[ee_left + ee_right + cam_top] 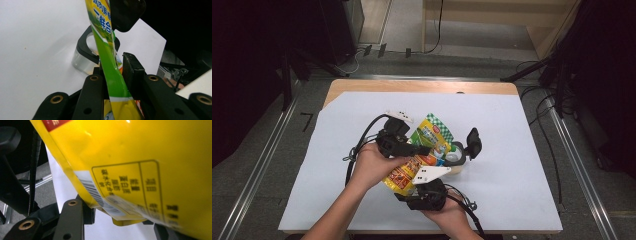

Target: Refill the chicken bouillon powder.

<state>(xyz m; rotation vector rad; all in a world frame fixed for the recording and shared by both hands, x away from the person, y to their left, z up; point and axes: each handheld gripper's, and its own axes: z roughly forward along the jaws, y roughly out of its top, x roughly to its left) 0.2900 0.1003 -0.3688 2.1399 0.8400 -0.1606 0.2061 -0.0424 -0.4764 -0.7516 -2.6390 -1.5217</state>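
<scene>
While the left gripper [424, 150] pinches the green upper part of the snack pouch [424, 155] edge-on between its jaws, the person holds the packet off the white table cover [522, 165], just above and beside a clear container [83, 61] whose black flip lid [473, 142] stands open. To do this step well, the left grip should stay firm on the flat film without crumpling it, so the pouch hangs straight toward the container mouth. Further right, the right gripper [432, 187] sits under the yellow lower end of the pouch; its jaws flank the bottom seam, but whether they clamp it cannot be told. That hand should steady the bottom and guide it slowly, avoiding a knock against the light container.
</scene>
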